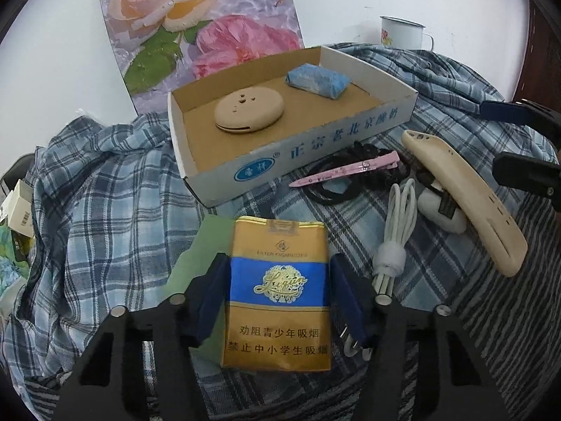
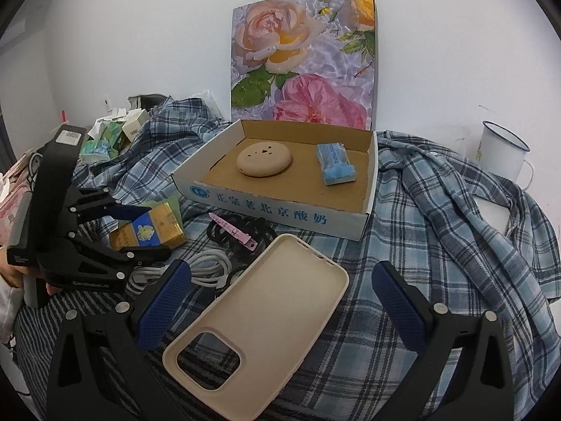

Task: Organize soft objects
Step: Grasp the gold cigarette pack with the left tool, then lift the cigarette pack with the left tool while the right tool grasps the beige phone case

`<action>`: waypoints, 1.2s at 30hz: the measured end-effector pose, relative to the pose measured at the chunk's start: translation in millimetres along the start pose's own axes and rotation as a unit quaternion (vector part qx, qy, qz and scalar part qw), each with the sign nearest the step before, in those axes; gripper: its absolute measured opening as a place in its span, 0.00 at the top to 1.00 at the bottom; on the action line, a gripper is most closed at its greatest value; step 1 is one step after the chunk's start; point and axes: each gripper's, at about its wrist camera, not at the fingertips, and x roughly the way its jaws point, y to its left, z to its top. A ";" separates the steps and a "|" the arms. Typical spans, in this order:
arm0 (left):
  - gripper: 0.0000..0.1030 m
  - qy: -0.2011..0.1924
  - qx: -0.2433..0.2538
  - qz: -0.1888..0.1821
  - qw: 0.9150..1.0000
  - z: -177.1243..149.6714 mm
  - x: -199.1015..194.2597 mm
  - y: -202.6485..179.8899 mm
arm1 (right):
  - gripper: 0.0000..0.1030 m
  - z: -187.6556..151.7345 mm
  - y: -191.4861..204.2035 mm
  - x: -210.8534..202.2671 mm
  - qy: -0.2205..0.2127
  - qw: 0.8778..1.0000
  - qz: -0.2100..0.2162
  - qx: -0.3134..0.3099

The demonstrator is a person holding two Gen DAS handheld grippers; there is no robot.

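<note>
While the left gripper [image 1: 278, 301] brackets a gold-and-blue cigarette pack [image 1: 278, 291], its blue pads stand right at the pack's two long sides, and firm pressure cannot be confirmed. That pack lies on a green sheet [image 1: 196, 242] over the plaid shirt [image 1: 105, 193], in front of the cardboard box [image 1: 315, 147]. Inside the box sit a round beige case [image 1: 249, 114] and a blue tissue packet [image 1: 317, 80], well apart. On the other side, the right gripper [image 2: 282, 303] hangs wide open over a beige phone case [image 2: 259, 319], inner side up, with neither pad touching it. A coiled white cable [image 2: 207, 266], a pink hair clip [image 2: 233, 233] and black hair ties [image 2: 256, 228] lie between pack and case.
</note>
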 end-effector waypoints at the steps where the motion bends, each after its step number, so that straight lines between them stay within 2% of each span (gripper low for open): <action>1: 0.42 0.001 0.000 0.000 1.000 0.0 0.5 0.6 | 0.00 0.0 -0.4 0.6 0.001 1.000 0.001 0.001; 9: 0.47 -0.010 -0.002 0.003 1.000 -0.9 -3.1 1.2 | 0.00 -1.2 -1.6 2.9 0.009 1.000 0.022 0.008; 16: 0.47 -0.026 -0.010 -0.003 1.000 -1.6 -10.5 4.4 | 0.00 -5.2 -22.2 9.0 0.047 0.993 0.068 0.082; 21: 0.47 -0.035 -0.019 -0.010 0.999 -2.5 -14.9 7.9 | 0.00 -11.2 -23.9 12.6 0.074 0.989 0.059 0.112; 24: 0.47 -0.036 -0.021 -0.015 0.999 -3.2 -15.4 8.5 | 0.00 -13.7 -23.6 21.3 0.088 0.985 0.069 0.132; 32: 0.47 -0.035 -0.030 -0.025 0.999 -4.5 -16.1 11.1 | 0.00 -15.7 -9.0 41.9 0.117 0.984 0.059 0.122; 36: 0.47 -0.035 -0.031 -0.026 0.999 -5.0 -16.5 11.0 | 0.15 -13.3 -0.8 45.8 0.118 0.988 0.028 0.093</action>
